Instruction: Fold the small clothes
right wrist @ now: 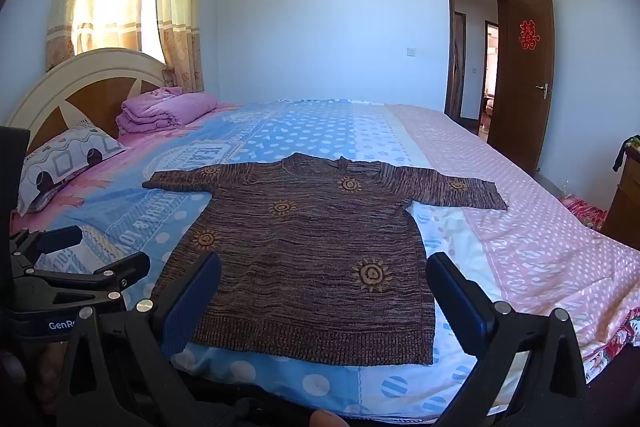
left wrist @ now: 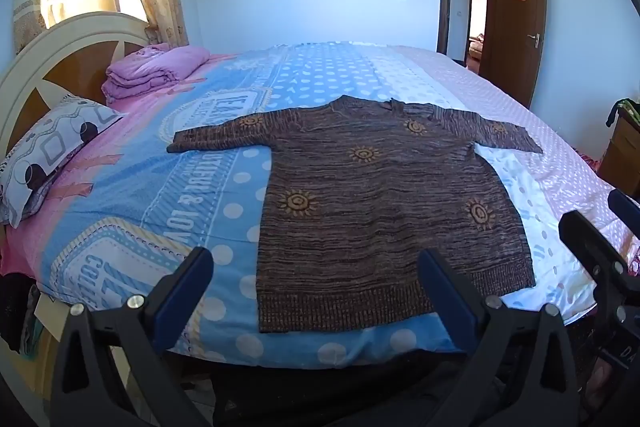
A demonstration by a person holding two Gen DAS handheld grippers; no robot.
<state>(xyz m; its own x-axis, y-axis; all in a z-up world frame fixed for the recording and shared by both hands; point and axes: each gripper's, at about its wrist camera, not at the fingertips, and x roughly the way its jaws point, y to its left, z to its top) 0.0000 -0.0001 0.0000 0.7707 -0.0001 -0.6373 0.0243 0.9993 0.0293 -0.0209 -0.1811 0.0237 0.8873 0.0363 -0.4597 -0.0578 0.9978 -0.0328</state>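
Note:
A brown knitted sweater (left wrist: 380, 211) (right wrist: 312, 259) with orange sun patterns lies flat on the bed, both sleeves spread out, hem toward me. My left gripper (left wrist: 316, 291) hangs open just in front of the hem, above the bed's near edge, with nothing between its blue-padded fingers (left wrist: 188, 291). My right gripper (right wrist: 324, 295) is also open and empty, a little short of the hem. The right gripper (left wrist: 600, 247) shows at the right edge of the left wrist view, and the left gripper (right wrist: 80, 259) at the left edge of the right wrist view.
The bed carries a blue, pink and white polka-dot cover (left wrist: 168, 187). A patterned pillow (left wrist: 52, 155) and a folded purple quilt (left wrist: 156, 71) lie by the headboard (left wrist: 60, 47). An open brown door (left wrist: 516, 27) is at the far right, a wooden cabinet (left wrist: 624, 155) beside the bed.

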